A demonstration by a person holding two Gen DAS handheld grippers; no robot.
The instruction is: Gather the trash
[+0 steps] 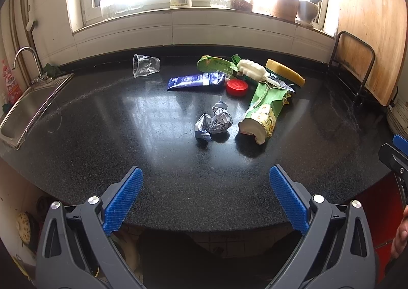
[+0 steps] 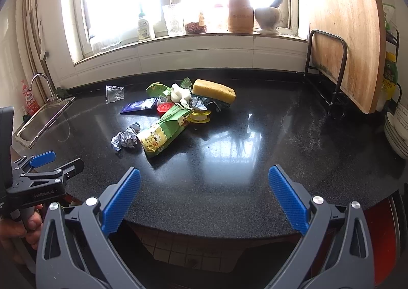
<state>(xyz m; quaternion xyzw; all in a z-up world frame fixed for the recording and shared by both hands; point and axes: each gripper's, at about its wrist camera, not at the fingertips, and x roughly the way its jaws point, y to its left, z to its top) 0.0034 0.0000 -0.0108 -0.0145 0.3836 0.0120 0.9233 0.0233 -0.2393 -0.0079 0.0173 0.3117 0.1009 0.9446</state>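
Trash lies in a heap on the black counter (image 1: 127,115): a crumpled foil wrapper (image 1: 213,123) (image 2: 125,137), a green cartoon snack bag (image 1: 264,111) (image 2: 163,133), a blue tube (image 1: 196,80) (image 2: 139,105), a red lid (image 1: 237,87) (image 2: 165,107), a clear plastic cup (image 1: 145,65) (image 2: 114,93) on its side, a second green wrapper (image 1: 216,64), white crumpled plastic (image 1: 252,68) and a yellow sponge (image 1: 285,72) (image 2: 213,91). My left gripper (image 1: 205,181) is open and empty above the counter's near edge. My right gripper (image 2: 204,181) is open and empty, to the right of the left one.
A steel sink (image 1: 28,107) with a tap sits at the far left. A large wooden board (image 2: 349,33) leans in a black rack (image 2: 329,69) at the right. Jars and a mortar (image 2: 267,18) stand on the windowsill. Stacked bowls (image 2: 397,130) sit at the far right.
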